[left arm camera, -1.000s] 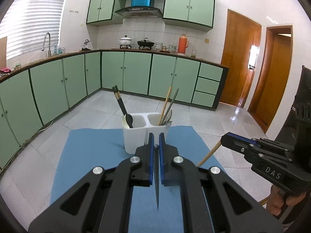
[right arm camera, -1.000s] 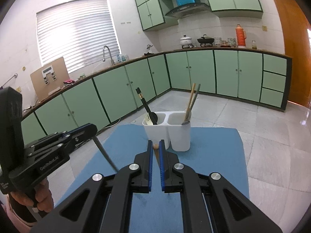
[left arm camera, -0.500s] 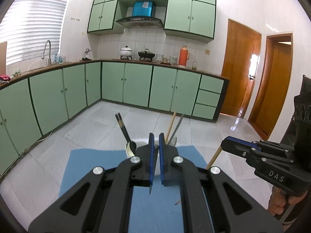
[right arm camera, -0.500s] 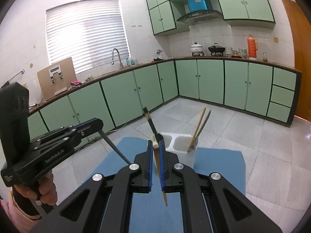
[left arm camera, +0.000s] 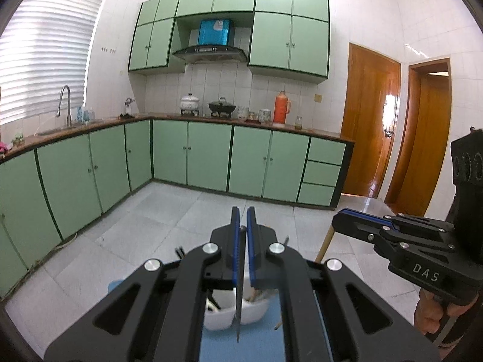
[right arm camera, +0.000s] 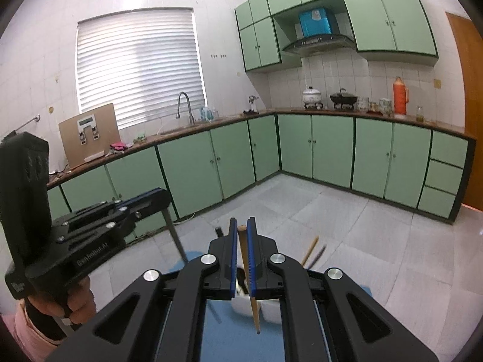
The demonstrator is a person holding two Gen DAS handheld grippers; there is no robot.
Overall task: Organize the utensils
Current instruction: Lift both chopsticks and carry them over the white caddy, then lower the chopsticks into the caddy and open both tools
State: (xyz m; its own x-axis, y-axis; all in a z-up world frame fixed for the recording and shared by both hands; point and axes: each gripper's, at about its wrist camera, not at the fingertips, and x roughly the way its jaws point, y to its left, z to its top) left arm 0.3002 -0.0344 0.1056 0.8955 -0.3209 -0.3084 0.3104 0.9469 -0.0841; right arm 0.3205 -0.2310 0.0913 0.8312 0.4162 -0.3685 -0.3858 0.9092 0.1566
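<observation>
In the left wrist view my left gripper [left arm camera: 243, 212] is shut on a dark grey chopstick [left arm camera: 239, 295] that hangs tip-down between the pads. Below it, the white two-compartment holder [left arm camera: 225, 313] is mostly hidden by the gripper body. At the right of that view is my right gripper [left arm camera: 339, 220], shut on a wooden chopstick [left arm camera: 323, 246]. The right wrist view shows that gripper [right arm camera: 243, 221] clamped on the wooden chopstick [right arm camera: 250, 283], above the holder [right arm camera: 270, 312]. My left gripper [right arm camera: 161, 196] is at the left there with the grey chopstick [right arm camera: 176, 238].
The holder stands on a blue mat [left arm camera: 217, 345] and contains other chopsticks [right arm camera: 311, 250] and dark utensils. Beyond are a grey tiled floor [left arm camera: 169, 226], green cabinets [left arm camera: 208, 157] along the walls and wooden doors [left arm camera: 371, 126] at the right.
Both grippers have risen with their chopsticks. The holder and mat have dropped low in both views and are now mostly hidden behind the gripper bodies.
</observation>
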